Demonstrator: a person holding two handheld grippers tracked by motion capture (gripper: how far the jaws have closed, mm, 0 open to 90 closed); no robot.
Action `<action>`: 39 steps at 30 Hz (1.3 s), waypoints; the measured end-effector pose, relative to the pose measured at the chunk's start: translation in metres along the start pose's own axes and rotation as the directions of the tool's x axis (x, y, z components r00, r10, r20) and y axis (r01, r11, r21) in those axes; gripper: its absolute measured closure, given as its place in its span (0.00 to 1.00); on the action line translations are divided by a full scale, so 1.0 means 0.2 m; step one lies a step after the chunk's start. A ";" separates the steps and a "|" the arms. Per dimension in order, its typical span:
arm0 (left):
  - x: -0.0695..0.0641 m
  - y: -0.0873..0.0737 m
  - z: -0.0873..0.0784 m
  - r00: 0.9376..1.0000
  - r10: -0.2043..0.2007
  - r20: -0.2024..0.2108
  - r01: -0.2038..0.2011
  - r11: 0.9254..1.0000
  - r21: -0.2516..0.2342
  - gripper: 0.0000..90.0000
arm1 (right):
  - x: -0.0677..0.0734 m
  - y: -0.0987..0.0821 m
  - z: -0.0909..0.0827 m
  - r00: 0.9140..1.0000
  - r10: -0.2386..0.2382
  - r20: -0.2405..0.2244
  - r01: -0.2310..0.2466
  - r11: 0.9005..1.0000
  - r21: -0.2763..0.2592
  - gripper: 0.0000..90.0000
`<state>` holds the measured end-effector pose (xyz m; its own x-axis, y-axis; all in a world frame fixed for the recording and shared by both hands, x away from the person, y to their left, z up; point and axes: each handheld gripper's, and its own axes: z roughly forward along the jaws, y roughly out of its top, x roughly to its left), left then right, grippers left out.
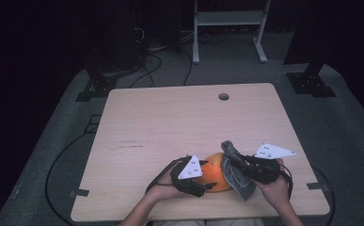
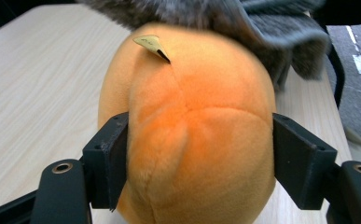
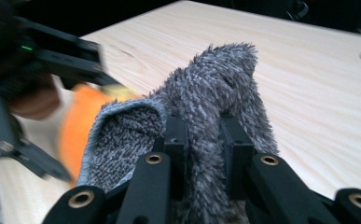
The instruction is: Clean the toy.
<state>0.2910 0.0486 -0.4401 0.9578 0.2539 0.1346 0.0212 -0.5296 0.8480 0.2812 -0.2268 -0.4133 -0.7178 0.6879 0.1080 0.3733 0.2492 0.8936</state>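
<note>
My left tool (image 2: 197, 154) clamped the orange plush (image 2: 194, 135); my right tool (image 3: 205, 135) pinched the grey cloth (image 3: 215, 93) at its three o'clock. Hard wiping risked squeezing the plush loose.

My high view looks forward and down over the whole pale wooden worktop (image 1: 170, 117) from its near edge. My left gripper view sits close against the round orange plush toy (image 2: 197, 135). My right gripper view looks along its tongs toward the far edge, sharing that toy (image 3: 78, 126) and the fuzzy grey cloth (image 3: 211, 93).

Dim room, lit tabletop; left edge perhaps motion-blurred.
</note>
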 end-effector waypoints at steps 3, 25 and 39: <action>0.02 -0.02 -0.02 0.999 -0.030 0.011 0.030 1.000 0.007 0.31 | -0.07 -0.04 -0.01 0.998 0.066 0.006 -0.066 0.998 0.018 0.83; 0.03 -0.04 -0.02 0.999 -0.029 0.029 0.029 1.000 -0.004 0.30 | -0.04 -0.02 0.01 0.996 0.083 -0.031 -0.083 0.996 0.011 0.83; 0.08 -0.07 -0.05 0.996 -0.086 0.022 0.086 0.996 -0.008 0.29 | -0.14 -0.11 0.02 0.978 0.204 -0.038 -0.202 0.978 0.055 0.83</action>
<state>0.3022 0.0679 -0.4439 0.9586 0.2802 0.0502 0.1010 -0.4996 0.8603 0.2954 -0.2477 -0.4374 -0.6482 0.6980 0.3044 0.5422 0.1423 0.8281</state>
